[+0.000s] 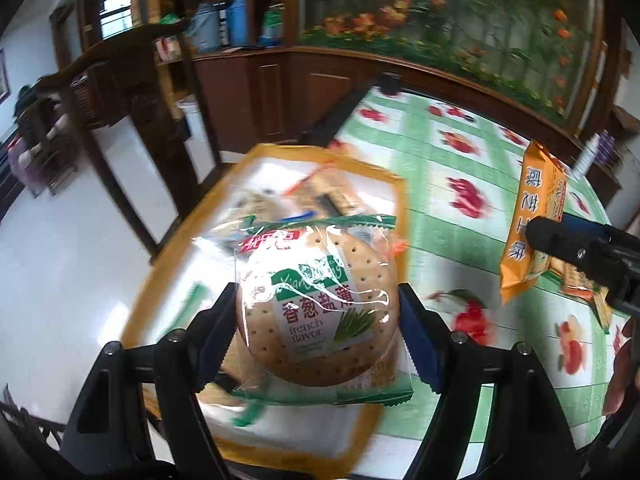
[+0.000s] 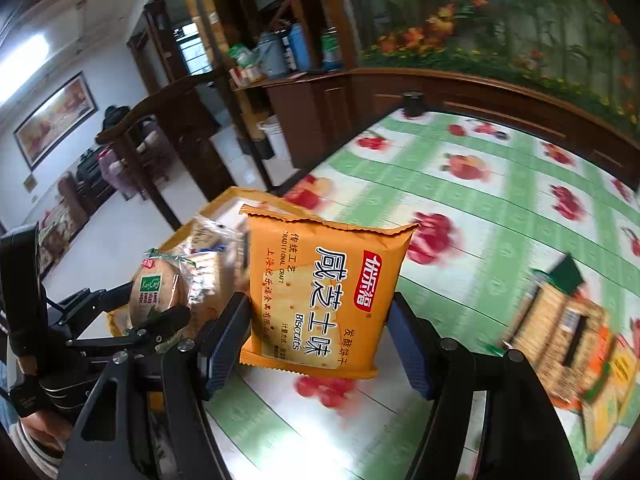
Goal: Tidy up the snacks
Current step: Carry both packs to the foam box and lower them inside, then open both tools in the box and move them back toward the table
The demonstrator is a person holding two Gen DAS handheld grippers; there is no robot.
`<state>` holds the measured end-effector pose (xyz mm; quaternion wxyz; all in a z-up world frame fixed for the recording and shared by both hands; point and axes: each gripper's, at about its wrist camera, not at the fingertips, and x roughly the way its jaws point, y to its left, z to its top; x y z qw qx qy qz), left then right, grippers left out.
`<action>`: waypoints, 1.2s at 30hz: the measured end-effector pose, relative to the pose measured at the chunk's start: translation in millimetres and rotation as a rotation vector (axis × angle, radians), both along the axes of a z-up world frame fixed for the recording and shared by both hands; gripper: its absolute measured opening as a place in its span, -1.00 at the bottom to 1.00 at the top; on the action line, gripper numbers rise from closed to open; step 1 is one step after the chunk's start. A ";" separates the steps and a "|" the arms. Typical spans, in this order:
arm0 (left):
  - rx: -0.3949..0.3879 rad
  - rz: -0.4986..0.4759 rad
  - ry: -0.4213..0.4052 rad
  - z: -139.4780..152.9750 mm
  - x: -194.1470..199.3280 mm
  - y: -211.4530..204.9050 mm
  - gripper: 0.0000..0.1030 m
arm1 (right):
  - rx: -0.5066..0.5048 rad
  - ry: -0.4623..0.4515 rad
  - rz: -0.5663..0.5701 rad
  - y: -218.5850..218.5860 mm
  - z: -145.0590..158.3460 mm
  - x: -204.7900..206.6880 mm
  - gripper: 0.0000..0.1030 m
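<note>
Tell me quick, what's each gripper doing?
Left gripper: shut on the round cracker pack, above the yellow tray.
Right gripper: shut on the orange biscuit pack.

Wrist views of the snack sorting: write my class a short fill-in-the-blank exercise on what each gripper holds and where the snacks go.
1. The left gripper holds a ____ cracker pack.
2. The right gripper holds an ____ biscuit packet.
3. The yellow-rimmed tray already holds several ____.
4. The tablecloth is white and ____ with red fruit.

Missing words: round; orange; snacks; green
</note>
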<state>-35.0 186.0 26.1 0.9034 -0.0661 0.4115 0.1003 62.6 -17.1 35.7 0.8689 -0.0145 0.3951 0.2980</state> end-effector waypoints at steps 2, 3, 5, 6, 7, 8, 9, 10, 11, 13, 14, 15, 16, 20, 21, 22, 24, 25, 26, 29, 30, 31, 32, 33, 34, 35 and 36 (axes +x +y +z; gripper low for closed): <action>-0.001 0.033 0.005 -3.3 -3.0 16.0 0.49 | -0.005 0.002 0.029 16.0 0.0 3.7 0.35; 0.000 0.043 0.009 -5.2 -3.5 21.3 0.49 | -0.008 0.004 0.047 26.1 -0.4 6.1 0.35; -0.004 0.063 0.023 -11.7 -4.3 33.0 0.49 | -0.023 0.013 0.073 43.7 -3.2 12.1 0.35; -0.007 0.069 0.028 -14.5 -4.0 37.1 0.49 | -0.032 0.019 0.089 54.2 -5.6 16.2 0.35; -0.013 0.077 0.033 -17.7 -4.3 42.0 0.49 | -0.041 0.028 0.103 62.6 -8.8 19.8 0.35; -0.021 0.088 0.040 -22.1 -3.9 47.7 0.49 | -0.057 0.039 0.118 74.0 -13.6 25.3 0.35; -0.026 0.094 0.044 -24.1 -4.2 52.0 0.49 | -0.070 0.044 0.128 82.3 -16.5 27.5 0.35; -0.032 0.103 0.050 -27.9 -3.3 56.8 0.49 | -0.087 0.052 0.143 93.4 -21.2 30.4 0.35; -0.034 0.109 0.054 -29.9 -2.5 59.8 0.49 | -0.097 0.058 0.153 100.3 -24.5 31.1 0.35; -0.039 0.119 0.061 -33.7 -0.8 65.4 0.49 | -0.129 0.061 0.171 118.7 -33.0 35.7 0.35; -0.039 0.126 0.065 -36.5 0.3 68.8 0.49 | -0.142 0.058 0.174 123.3 -35.5 36.8 0.34; -0.040 0.129 0.067 -37.4 1.4 70.2 0.49 | -0.162 0.061 0.177 130.3 -39.4 39.1 0.26; -0.041 0.133 0.069 -39.8 2.8 72.6 0.49 | -0.179 0.062 0.181 136.2 -42.6 40.6 0.20; -0.055 0.135 0.083 -47.4 6.8 76.1 0.49 | -0.201 0.071 0.197 150.1 -49.5 40.6 0.18; -0.052 0.136 0.084 -48.7 7.6 75.8 0.49 | -0.214 0.069 0.198 153.5 -52.0 39.6 0.18; -0.044 0.135 0.080 -48.9 7.2 74.2 0.49 | -0.221 0.067 0.201 155.9 -54.3 38.0 0.18; -0.028 0.135 0.074 -48.9 5.6 72.6 0.49 | -0.214 0.061 0.202 156.2 -53.8 34.2 0.18; -0.024 0.137 0.074 -48.9 5.8 71.5 0.49 | -0.210 0.055 0.200 155.3 -51.8 32.8 0.19; -0.018 0.139 0.075 -49.1 6.1 71.1 0.50 | -0.203 0.044 0.195 153.2 -49.3 30.8 0.19; 0.002 0.142 0.069 -48.0 6.7 68.5 0.52 | -0.205 0.026 0.187 146.7 -43.1 25.2 0.22; 0.004 0.147 0.067 -47.6 6.0 67.6 0.59 | -0.197 0.013 0.181 142.6 -40.1 22.5 0.28; 0.005 0.150 0.065 -47.2 5.4 66.8 0.64 | -0.190 0.005 0.175 139.1 -37.8 20.9 0.32; 0.008 0.153 0.060 -45.9 4.8 65.9 0.68 | -0.179 -0.002 0.166 134.2 -35.0 18.7 0.41; 0.012 0.154 0.050 -43.5 4.1 64.1 0.68 | -0.166 -0.006 0.151 127.1 -32.8 16.3 0.46; 0.022 0.157 0.039 -41.1 3.0 62.4 0.69 | -0.156 -0.003 0.136 119.7 -31.8 14.9 0.47; 0.039 0.163 0.029 -38.8 2.3 60.2 0.72 | -0.150 0.001 0.127 113.3 -31.3 13.4 0.47; 0.054 0.167 0.022 -36.9 2.4 58.1 0.73 | -0.146 0.004 0.122 108.5 -31.5 13.0 0.47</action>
